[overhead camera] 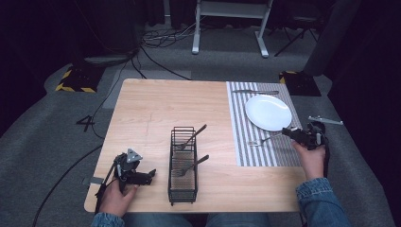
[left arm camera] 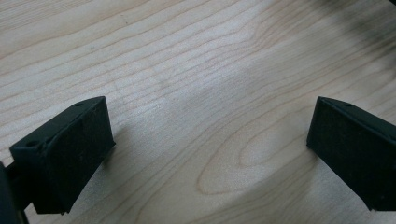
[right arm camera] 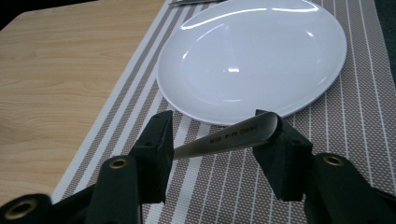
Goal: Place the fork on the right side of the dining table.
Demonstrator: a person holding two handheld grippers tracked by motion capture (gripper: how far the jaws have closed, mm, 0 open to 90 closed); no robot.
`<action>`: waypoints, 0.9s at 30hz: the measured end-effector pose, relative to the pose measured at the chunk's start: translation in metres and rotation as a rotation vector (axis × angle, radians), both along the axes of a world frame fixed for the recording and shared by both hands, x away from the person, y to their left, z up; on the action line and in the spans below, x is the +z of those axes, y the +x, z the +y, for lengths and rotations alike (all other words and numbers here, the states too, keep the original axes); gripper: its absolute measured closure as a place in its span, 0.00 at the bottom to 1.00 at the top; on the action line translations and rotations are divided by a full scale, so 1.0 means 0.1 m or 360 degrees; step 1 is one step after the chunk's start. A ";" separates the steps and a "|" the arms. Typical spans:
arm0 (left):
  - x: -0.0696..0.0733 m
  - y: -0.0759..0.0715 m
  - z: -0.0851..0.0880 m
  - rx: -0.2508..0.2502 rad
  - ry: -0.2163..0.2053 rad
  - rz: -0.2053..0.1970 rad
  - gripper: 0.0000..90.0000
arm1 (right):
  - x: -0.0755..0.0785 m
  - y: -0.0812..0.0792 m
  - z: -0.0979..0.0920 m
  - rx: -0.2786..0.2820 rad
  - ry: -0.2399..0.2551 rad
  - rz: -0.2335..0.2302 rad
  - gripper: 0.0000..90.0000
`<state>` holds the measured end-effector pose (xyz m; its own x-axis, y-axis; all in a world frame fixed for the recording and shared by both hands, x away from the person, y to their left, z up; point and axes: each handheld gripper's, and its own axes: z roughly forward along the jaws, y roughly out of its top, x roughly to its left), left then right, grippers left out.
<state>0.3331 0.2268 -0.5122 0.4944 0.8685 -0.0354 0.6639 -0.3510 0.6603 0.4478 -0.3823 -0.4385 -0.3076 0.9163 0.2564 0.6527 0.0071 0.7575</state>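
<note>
A steel fork [overhead camera: 261, 140] lies on the striped placemat [overhead camera: 246, 153], just in front of the white plate [overhead camera: 268, 112]. My right gripper [overhead camera: 289, 133] sits at the fork's handle end. In the right gripper view the handle [right arm camera: 233, 136] runs crosswise through the gap of my right gripper [right arm camera: 215, 149]. Its tip rests against the right-hand pad, and the jaws stand apart without clamping it. The plate [right arm camera: 252, 56] lies just beyond. My left gripper [overhead camera: 150, 176] rests open on the bare wood at the near left. In its own view my left gripper [left arm camera: 210, 149] has only wood between its pads.
A black wire caddy [overhead camera: 183, 163] stands mid-table with two forks [overhead camera: 191, 137] leaning in it. A knife [overhead camera: 255, 91] lies on the placemat beyond the plate. The table's right edge runs close by my right hand. Bare wood spreads across the far left.
</note>
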 end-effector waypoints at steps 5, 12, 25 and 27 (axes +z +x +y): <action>0.00 0.00 0.00 0.0000 0.0000 0.0000 0.00 | -0.08 -0.01 -0.07 -0.0033 0.0019 0.0066 0.54; 0.00 0.00 0.00 0.0000 0.0000 0.0000 0.00 | -0.20 -0.02 -0.16 -0.0055 0.0027 0.0101 0.55; 0.00 0.00 0.00 0.0001 0.0001 -0.0001 0.00 | -0.34 0.00 -0.26 -0.0088 0.0039 0.0205 0.54; 0.00 0.00 0.00 0.0000 0.0000 0.0000 0.00 | -0.35 0.01 -0.27 -0.0092 0.0028 0.0213 0.53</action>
<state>0.3331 0.2268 -0.5122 0.4941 0.8686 -0.0357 0.6641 -0.3506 0.6603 0.4484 -0.4092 -0.4735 -0.2161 0.9266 0.3077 0.7468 -0.0461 0.6634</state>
